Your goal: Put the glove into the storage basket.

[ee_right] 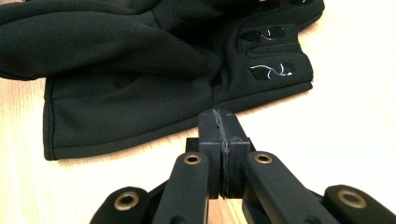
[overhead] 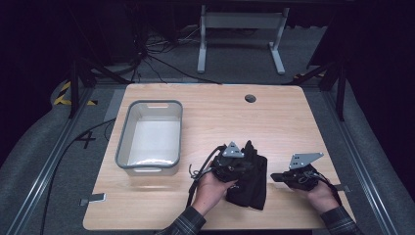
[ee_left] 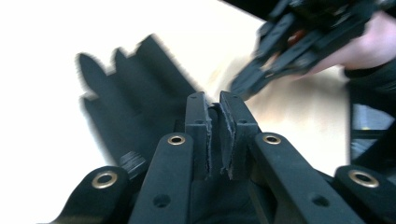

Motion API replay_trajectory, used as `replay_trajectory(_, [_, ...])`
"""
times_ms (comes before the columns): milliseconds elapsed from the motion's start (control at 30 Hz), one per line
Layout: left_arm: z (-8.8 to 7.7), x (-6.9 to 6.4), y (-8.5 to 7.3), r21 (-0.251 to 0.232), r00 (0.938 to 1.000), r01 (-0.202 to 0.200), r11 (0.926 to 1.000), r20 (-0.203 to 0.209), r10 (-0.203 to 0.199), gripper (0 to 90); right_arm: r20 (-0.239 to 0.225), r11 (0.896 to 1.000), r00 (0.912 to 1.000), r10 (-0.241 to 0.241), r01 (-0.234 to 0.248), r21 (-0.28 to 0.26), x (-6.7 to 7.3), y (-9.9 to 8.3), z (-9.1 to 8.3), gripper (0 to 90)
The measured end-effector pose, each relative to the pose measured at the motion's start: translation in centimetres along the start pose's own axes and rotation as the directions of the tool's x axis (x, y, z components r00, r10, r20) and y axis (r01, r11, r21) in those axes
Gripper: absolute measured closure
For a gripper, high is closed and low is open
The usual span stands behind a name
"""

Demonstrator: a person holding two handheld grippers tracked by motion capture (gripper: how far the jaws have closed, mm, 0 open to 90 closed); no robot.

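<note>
A pair of black gloves (overhead: 252, 188) lies on the wooden table (overhead: 220, 117) near its front edge. My left gripper (overhead: 248, 166) sits on top of them, jaws nearly together with a thin fold of glove fabric pinched between the pads (ee_left: 215, 105). The glove's fingers (ee_left: 130, 98) spread away to the left in the left gripper view. My right gripper (overhead: 274, 177) rests just right of the gloves, shut with nothing in it (ee_right: 220, 119), its tips a short way from a glove cuff (ee_right: 140, 70). The right gripper (ee_left: 240, 86) is also in the left gripper view, blurred.
A grey plastic bin (overhead: 149, 169) with nothing in it stands on the left half of the table. A round cable hole (overhead: 250, 98) is near the far edge. Cables and a white table frame (overhead: 240, 39) lie on the floor beyond.
</note>
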State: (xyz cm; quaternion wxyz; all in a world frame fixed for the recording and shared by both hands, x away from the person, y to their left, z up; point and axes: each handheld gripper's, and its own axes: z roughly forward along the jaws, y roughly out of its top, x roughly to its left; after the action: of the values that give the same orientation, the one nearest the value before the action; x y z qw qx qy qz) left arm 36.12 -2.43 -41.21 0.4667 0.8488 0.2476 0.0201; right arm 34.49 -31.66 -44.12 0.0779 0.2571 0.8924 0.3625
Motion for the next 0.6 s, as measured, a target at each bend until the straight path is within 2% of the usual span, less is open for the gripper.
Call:
replay_trajectory(67, [-0.1, 0.5, -0.5, 0.024, 0.9993, -0.007, 0.9997, -0.038, 0.007, 86.1, -0.002, 1.0, 1.0, -0.001, 0.001, 0.001, 0.1, 0.0, -0.1, 90.0])
replay_trajectory(167, [0.4, 1.2, -1.3, 0.063, 0.9973, -0.003, 0.998, -0.073, 0.008, 87.9, -0.011, 1.0, 0.9999, -0.002, 0.002, 0.002, 0.3, -0.1, -0.1, 90.0])
replay_trajectory(300, [0.9, 1.8, -2.3, 0.135, 0.994, 0.026, 0.9905, -0.109, -0.012, 87.8, -0.025, 1.0, 0.9996, -0.015, 0.015, -0.007, 0.9, 0.2, -0.1, 90.0])
replay_trajectory(367, [0.8, 2.3, -2.6, 0.146, 0.9915, 0.052, 0.988, -0.126, -0.033, 87.8, -0.032, 1.0, 0.9992, -0.023, 0.023, -0.008, 1.3, 0.4, 0.1, 90.0])
replay_trajectory(467, [1.0, 2.5, -2.7, 0.158, 0.9924, 0.068, 0.9851, -0.112, -0.051, 87.8, -0.045, 0.999, 0.9983, -0.037, 0.037, -0.001, 1.7, 0.6, 0.3, 90.0])
replay_trajectory(600, [1.9, 1.9, -2.6, 0.172, 0.9967, 0.045, 0.984, -0.074, -0.033, 87.8, -0.049, 0.999, 0.9982, -0.035, 0.035, 0.008, 1.7, 0.5, 0.5, 90.0])
